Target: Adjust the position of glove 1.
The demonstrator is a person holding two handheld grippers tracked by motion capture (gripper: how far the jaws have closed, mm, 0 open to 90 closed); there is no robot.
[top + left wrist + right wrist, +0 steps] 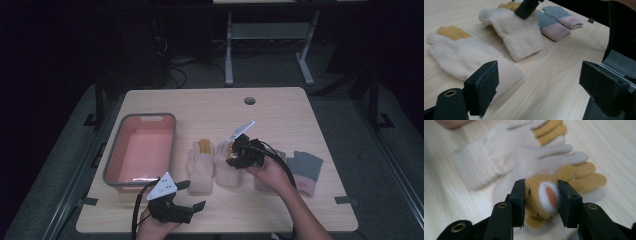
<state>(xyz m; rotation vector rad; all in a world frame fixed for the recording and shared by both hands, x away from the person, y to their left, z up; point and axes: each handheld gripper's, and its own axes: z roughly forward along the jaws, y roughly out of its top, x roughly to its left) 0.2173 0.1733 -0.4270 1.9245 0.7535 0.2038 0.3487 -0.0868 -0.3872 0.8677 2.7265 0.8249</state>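
Bench (pixel 280 107) of pale wood carried a grey bin (pixel 114 159) at left, two cream gloves (pixel 201 167) at centre, and grey-pink gloves (pixel 306 170) at right. Right tool (pixel 541 200) was clenched on a tan patch of the right cream glove (pixel 549 195). Left tool (pixel 536 85), released, hung near the left glove's cuff.

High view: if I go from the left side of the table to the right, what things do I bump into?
Grey bin with a pink inside → first cream glove → second cream glove, pinched by the right gripper → pair of grey and pink gloves.
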